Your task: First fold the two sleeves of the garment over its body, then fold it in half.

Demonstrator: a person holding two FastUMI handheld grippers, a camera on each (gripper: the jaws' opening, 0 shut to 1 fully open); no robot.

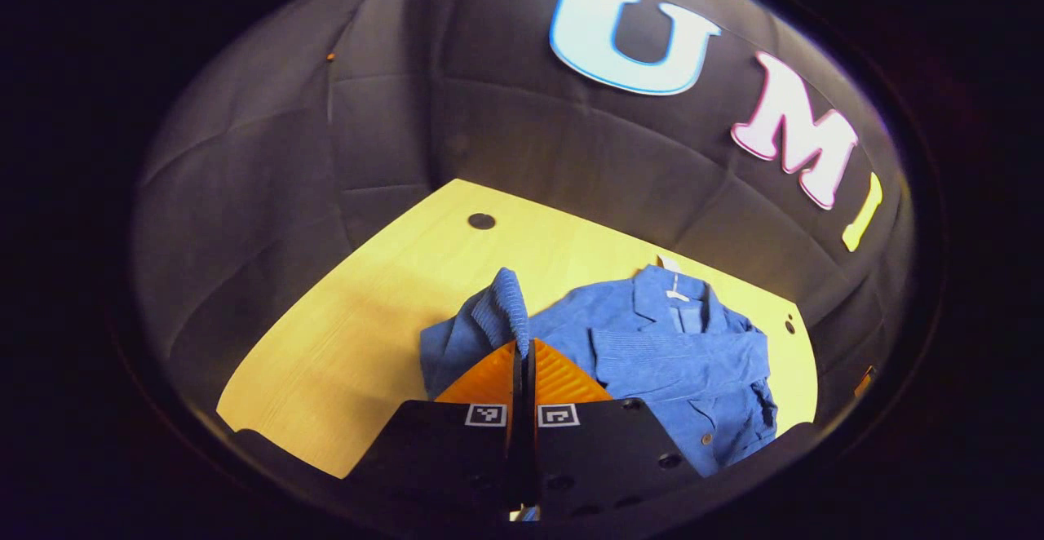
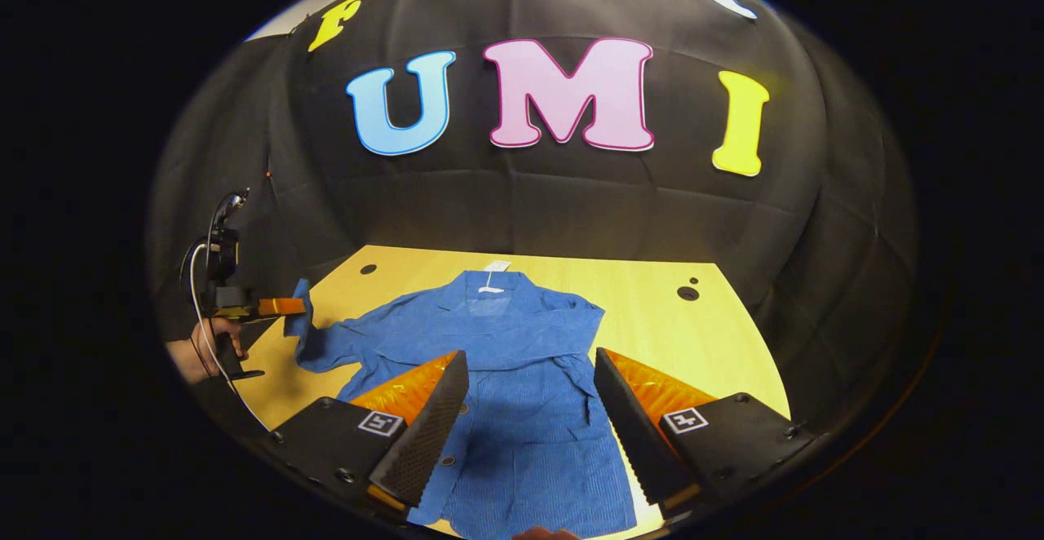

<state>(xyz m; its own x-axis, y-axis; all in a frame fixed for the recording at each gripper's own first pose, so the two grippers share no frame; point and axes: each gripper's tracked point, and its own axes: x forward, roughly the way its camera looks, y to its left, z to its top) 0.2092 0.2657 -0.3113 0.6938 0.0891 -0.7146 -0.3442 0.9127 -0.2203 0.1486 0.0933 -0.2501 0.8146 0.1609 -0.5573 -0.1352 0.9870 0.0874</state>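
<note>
Left gripper [image 1: 522,352] on sleeve [image 1: 502,312]

Bare table [image 2: 652,312] around garment [image 2: 522,377]

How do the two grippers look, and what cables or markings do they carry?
Each gripper has a black body with small square black-and-white markers near the two wedge-shaped fingers. The right gripper has ridged inner finger faces. The left gripper, seen in the right gripper view, has a black handle and a thin pale cable looping beside it.
</note>
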